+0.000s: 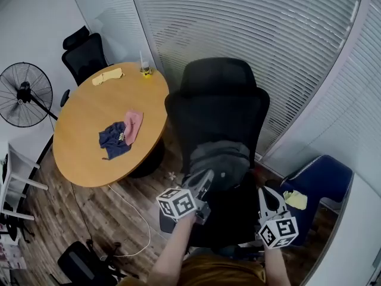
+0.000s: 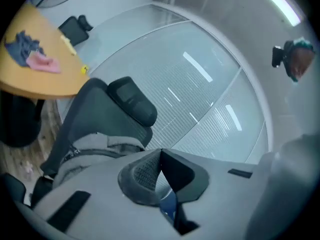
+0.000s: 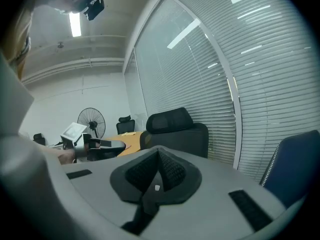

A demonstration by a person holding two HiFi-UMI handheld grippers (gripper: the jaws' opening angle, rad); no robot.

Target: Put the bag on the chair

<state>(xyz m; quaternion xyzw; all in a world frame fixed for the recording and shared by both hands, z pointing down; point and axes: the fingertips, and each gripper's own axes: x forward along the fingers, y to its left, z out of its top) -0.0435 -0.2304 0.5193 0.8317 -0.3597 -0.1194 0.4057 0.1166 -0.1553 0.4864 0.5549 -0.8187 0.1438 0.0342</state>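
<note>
A: Entry one, the bag point(image 1: 219, 161). Location?

B: Grey, soft, slumped. It sits on the seat of the black chair point(image 1: 217, 109) against the lower backrest. By the look of it, the placing is done.

A: Entry two, the holders.

B: Left hand-held gripper point(image 1: 205, 180): jaws clenched together, nothing between them, tips just short of the bag. Right hand-held gripper point(image 1: 269, 196): jaws likewise pressed together and empty, off the seat's right side, near the blue chair point(image 1: 324, 180).

A: Hazards on file?

B: Three, all judged.
- The bag is limp and may sag forward and slide off the seat edge if it has no steady lean.
- The chair probably swivels or rolls, so a knock from either gripper could turn it and tip the bag off.
- A loose strap could snag on the left tips, which are close; none is visible between them.

A: Surroundings?

B: Round wooden worktop point(image 1: 89, 130) well to the left, carrying a dark blue garment point(image 1: 113, 139) and a pink cloth point(image 1: 133, 124). Standing fan point(image 1: 25, 94) beyond.

A: Brands, labels, writing?

B: None legible. The bag's front shows no readable mark, and the gripper cubes carry only black-and-white square patterns.
</note>
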